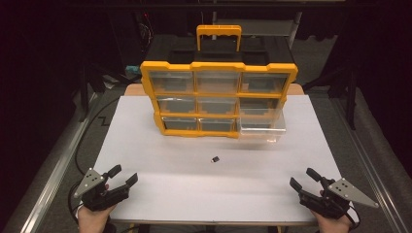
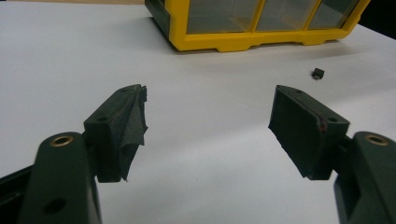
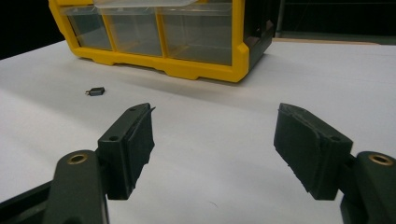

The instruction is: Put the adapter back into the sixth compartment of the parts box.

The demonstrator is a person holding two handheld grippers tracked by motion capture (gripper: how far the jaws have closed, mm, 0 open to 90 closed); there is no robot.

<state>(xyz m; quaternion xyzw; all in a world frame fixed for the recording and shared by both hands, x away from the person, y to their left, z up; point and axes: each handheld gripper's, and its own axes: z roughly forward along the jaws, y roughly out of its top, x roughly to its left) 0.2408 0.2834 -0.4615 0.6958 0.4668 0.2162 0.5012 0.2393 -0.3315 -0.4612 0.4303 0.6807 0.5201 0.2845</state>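
So both claws are parked at the near edge of the white surface (image 1: 214, 179), one at each corner. Left claw (image 1: 121, 177) has its jaws spread wide with nothing between them, just bare surface; in the left gripper view (image 2: 208, 126) the pad on one jaw looks a bit frayed and peeling at the edge. Right claw (image 1: 305, 178) is the same deal, jaws wide apart and empty, and the right gripper view (image 3: 212, 140) shows plain surface in the gap.

Out in front of them, roughly midway between the two and well apart from either, sits a tiny black part (image 1: 214, 159) lying loose on the surface. It's small, can't really tell what it is, maybe some little connector or component with a metal bit on one end.

Past that, toward the far side, stands a yellow parts organizer (image 1: 218, 97) with clear drawers in three rows and a carry handle on top. Its bottom right drawer (image 1: 261, 130) is pulled partway out toward the near side. The little part sits just in front of the organizer's bottom row, not touching it.
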